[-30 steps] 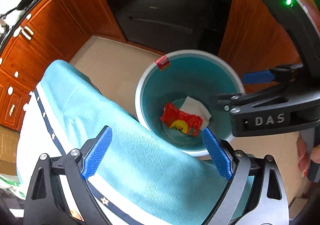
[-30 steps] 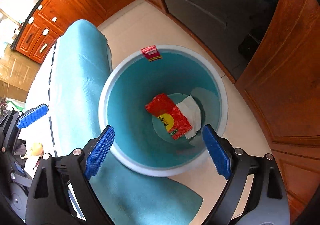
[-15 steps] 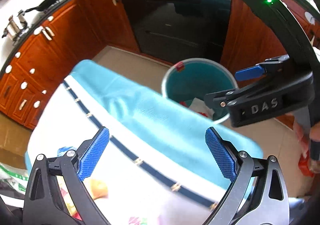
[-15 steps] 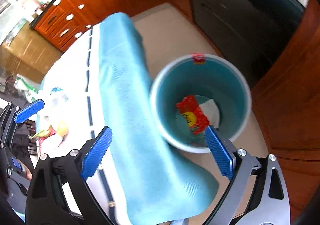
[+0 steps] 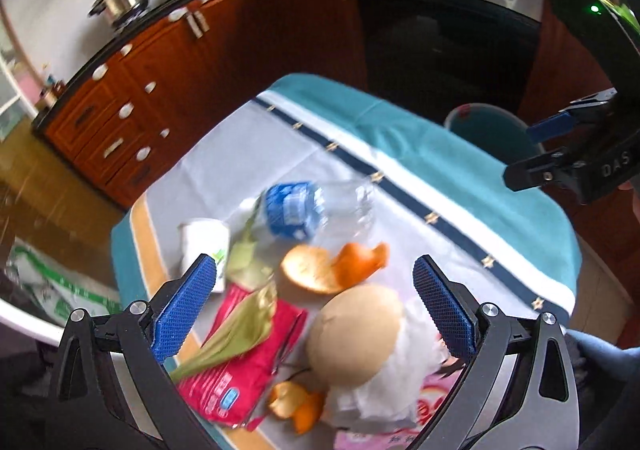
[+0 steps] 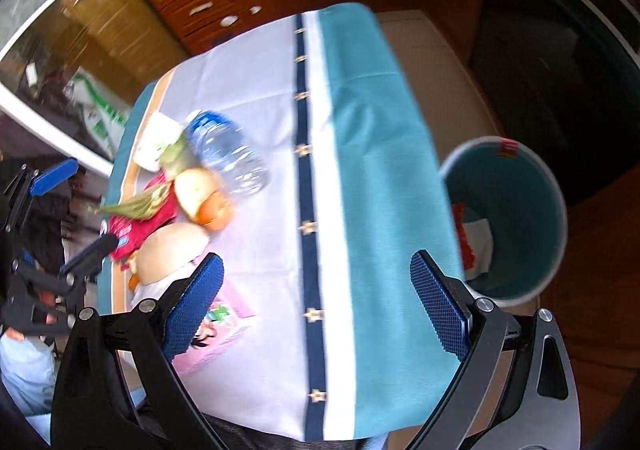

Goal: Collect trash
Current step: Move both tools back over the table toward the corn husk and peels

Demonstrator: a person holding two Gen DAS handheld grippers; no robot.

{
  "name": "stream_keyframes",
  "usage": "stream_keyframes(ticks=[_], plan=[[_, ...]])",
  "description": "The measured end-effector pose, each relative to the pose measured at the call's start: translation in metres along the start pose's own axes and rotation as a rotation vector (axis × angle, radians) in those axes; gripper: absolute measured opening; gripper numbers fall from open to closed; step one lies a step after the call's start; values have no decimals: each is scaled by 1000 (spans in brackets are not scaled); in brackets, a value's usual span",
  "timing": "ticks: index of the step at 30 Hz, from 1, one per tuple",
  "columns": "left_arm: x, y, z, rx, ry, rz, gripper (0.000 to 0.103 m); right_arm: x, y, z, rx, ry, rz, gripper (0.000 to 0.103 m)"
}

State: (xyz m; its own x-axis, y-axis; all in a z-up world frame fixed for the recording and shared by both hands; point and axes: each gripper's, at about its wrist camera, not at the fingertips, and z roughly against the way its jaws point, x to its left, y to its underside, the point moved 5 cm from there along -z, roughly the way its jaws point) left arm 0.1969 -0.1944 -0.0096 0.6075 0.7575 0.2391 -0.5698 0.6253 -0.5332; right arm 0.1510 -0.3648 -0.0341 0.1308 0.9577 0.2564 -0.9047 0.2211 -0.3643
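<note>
left gripper [image 5: 314,310]: tilted down over the near end of the table, blue pads spread wide with nothing between them; the brown eggshell-looking piece [image 5: 354,334] sits right under the gap.
right gripper [image 6: 316,306]: also angled down, fingers wide apart and empty, hovering over the tablecloth [image 6: 360,130] to the right of the pile.
trash pile: red wrapper [image 5: 240,362] with a green leaf [image 5: 236,330] on it, orange peel [image 5: 336,270], white tissue [image 5: 404,370], all bunched at the near left end.
bottle [image 5: 316,206]: lying on its side just beyond the peel, long axis running left-right.
bin [image 6: 508,218]: teal, on the floor off the table's far right edge, red wrapper and paper already inside.
</note>
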Motion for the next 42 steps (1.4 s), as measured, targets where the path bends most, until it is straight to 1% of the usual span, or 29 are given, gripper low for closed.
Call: stream_keyframes(ticks=[4,8,12,17,19,23,26,29,30,32,33,34,37,38,40,42], plan=[[30,31,-7,34,-12,73,99,31,3,-16,34,-14,46,91],[47,55,-16,63,1,132,99,51,6,-35,75,-16,72,91],[50,79,-24,81,34,155,99,66,4,-56,110,-23,80,91],[50,99,-30,98,93,178,99,82,-1,-78,136,-57,70,91],[50,105,-31,102,100,178,99,87,-3,-86,148,-69,59,91],[56,121,-28,105,116,197,99,95,-1,-95,165,-87,59,91],[58,131,-30,128,157,230,99,99,2,-100,185,-87,67,91],[54,137,-29,124,177,223,99,101,3,-101,188,-91,61,91],[53,138,-29,122,174,215,99,101,2,-101,189,-90,58,91],[55,142,-31,113,112,189,99,102,3,-101,193,-88,57,91],[60,144,-32,111,88,193,99,103,2,-100,194,-89,59,91],[66,146,-33,113,88,208,99,106,1,-99,192,-92,67,91],[90,147,-40,113,111,304,99,116,-3,-99,186,-93,96,91],[95,147,-42,111,108,315,99,118,-5,-101,187,-94,98,91],[105,148,-46,112,87,336,99,118,-10,-107,189,-112,76,91],[112,151,-50,117,91,356,99,114,-16,-116,181,-117,34,91]])
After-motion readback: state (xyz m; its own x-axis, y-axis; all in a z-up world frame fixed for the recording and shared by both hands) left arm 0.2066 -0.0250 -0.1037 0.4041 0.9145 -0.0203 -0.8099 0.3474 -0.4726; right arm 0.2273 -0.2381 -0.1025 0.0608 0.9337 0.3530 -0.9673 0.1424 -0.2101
